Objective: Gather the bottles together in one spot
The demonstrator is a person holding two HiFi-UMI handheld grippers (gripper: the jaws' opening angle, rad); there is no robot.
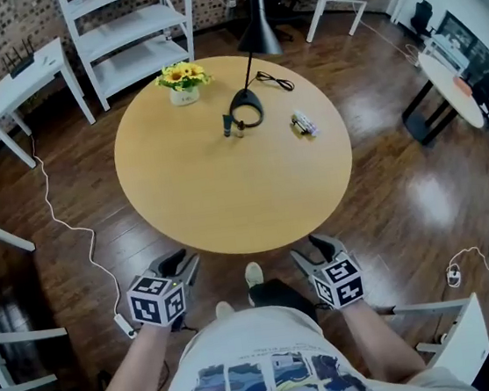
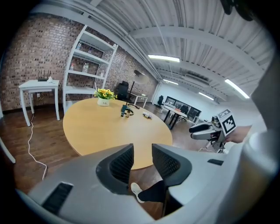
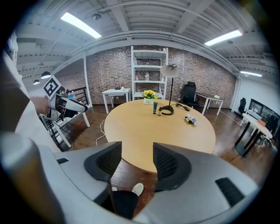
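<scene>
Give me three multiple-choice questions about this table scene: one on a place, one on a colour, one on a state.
1. In the head view, the lying bottle is: A right of the lamp base; B left of it; C on top of it.
2. The flowers are: A red; B yellow; C white.
3. The left gripper and right gripper are: A open, empty; B shut, empty; C gripping bottles.
A: it lies right of the base. B: yellow petals. A: jaws apart, nothing between.
</scene>
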